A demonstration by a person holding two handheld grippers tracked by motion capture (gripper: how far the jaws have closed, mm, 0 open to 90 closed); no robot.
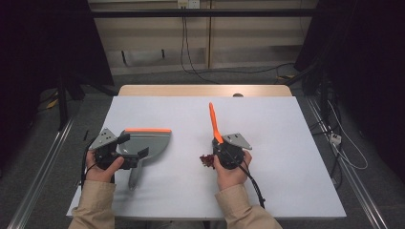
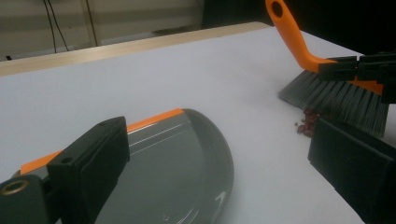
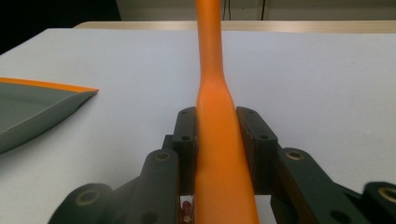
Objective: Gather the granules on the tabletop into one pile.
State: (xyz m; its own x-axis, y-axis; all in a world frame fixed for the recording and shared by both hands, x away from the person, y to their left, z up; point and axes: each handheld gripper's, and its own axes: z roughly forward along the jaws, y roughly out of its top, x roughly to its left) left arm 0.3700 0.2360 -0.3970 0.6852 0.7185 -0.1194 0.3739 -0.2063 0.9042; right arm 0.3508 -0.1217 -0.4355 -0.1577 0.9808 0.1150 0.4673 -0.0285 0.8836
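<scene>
A grey dustpan [image 1: 149,142] with an orange lip lies on the white table [image 1: 277,124] at the left, its handle pointing toward the near edge. My left gripper [image 1: 133,146] hovers over the pan's rear, open; in the left gripper view the jaws [image 2: 219,140] stand wide apart with the dustpan [image 2: 182,172] low between them, untouched by the pads. My right gripper [image 1: 222,146] is shut on the orange handle of a hand brush [image 1: 213,120], pads clamped on both sides of it [image 3: 217,121]. Grey bristles [image 2: 334,98] rest on the table beside a small heap of red bits [image 1: 207,161].
The table's far edge shows a bare wooden strip [image 1: 205,90]. White surface lies between the dustpan and the brush and to the right of the brush. Cables and metal rails [image 1: 43,171] run on the floor around the table.
</scene>
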